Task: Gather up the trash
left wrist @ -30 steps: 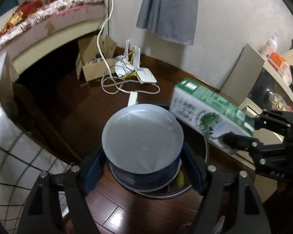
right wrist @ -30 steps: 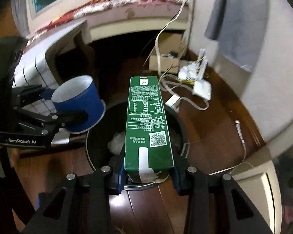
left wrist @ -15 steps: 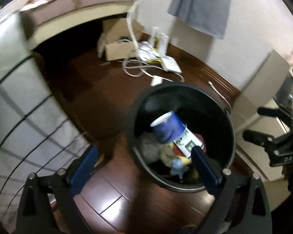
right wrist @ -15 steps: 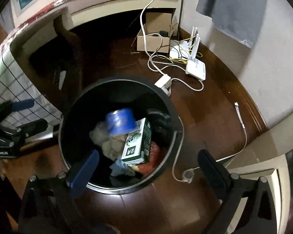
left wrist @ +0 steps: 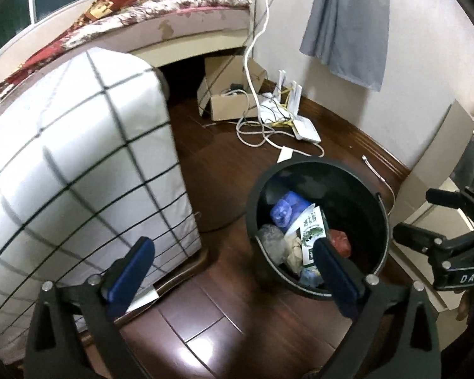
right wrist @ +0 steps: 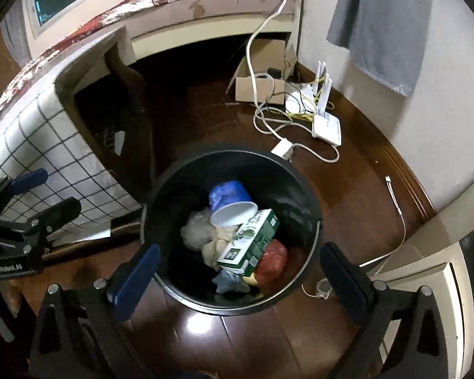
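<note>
One green-and-white rectangular milk carton (right wrist: 249, 243) lies tilted inside the round black plastic trash bin (right wrist: 306, 189), its long axis running from the lower left up to the upper right in the right wrist view, the green end raised toward the far right wall of the bin. One blue paper cup (right wrist: 232, 202) lies on its side just beyond the carton and touching it, its white open mouth turned toward the carton and its blue base pointing to the far left. Around them sit crumpled pale tissues (right wrist: 202, 230), one red wad (right wrist: 271, 260) and one light blue scrap (right wrist: 227, 281). The right gripper (right wrist: 237, 273) hangs above the bin with its blue-padded fingers spread wide and empty, carton and cup below and between them. The left gripper (left wrist: 233, 268) is likewise spread wide and empty; the bin (left wrist: 256, 202) with the carton (left wrist: 311, 233) and cup (left wrist: 286, 208) lies ahead toward its right finger.
</note>
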The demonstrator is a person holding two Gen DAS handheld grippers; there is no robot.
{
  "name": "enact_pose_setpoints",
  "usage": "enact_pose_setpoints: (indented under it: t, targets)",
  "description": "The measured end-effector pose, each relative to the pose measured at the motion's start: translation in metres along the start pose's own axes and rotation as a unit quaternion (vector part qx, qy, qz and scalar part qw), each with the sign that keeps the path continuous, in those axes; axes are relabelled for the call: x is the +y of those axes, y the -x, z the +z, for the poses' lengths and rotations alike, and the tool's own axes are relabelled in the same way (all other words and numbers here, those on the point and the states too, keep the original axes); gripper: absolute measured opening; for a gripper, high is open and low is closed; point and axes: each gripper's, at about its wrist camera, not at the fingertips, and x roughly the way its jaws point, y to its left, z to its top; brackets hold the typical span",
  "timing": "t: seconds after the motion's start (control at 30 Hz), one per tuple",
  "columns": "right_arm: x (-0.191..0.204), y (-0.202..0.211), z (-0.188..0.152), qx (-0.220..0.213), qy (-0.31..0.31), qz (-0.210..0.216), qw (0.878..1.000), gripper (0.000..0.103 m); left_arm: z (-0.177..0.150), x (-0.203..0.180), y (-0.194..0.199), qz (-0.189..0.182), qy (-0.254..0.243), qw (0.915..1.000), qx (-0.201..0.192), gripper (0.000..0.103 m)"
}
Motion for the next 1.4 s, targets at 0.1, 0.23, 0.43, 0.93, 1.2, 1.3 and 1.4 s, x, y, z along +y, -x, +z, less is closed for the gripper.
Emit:
enact_pose_setpoints:
  t: [0.1, 0.23, 0.43, 0.93, 1.2, 1.3, 1.4]
  targets:
    - [0.010, 0.012, 0.000, -0.011, -0.001, 0.000, 1.000, 0.102, -0.001, 0.002, 0.010, 0.006, 0.004, 1.0000, -0.007, 0.101]
    - [0.022, 0.032, -0.001, -0.029, -0.003, 0.002, 1.000, 0.102, -0.005, 0.009, 0.027, 0.011, 0.009, 0.9998, -0.012, 0.101]
    - [0.044, 0.068, 0.002, -0.057, 0.000, -0.016, 0.998, 0.102, -0.010, 0.017, 0.058, 0.016, 0.015, 0.9992, -0.033, 0.101]
    - [0.089, 0.164, 0.001, -0.114, -0.006, -0.030, 0.993, 0.102, -0.019, 0.036, 0.145, 0.043, 0.034, 0.9952, -0.081, 0.101]
    - [0.111, 0.213, -0.016, -0.147, 0.004, -0.047, 0.988, 0.102, -0.036, 0.035, 0.199, 0.065, 0.043, 0.9904, -0.114, 0.101]
    - [0.116, 0.224, -0.019, -0.150, 0.007, -0.052, 0.987, 0.102, -0.038, 0.034, 0.214, 0.059, 0.046, 0.9895, -0.124, 0.101]
    - [0.121, 0.230, -0.019, -0.155, 0.009, -0.049, 0.987, 0.102, -0.036, 0.035, 0.226, 0.048, 0.044, 0.9881, -0.140, 0.101]
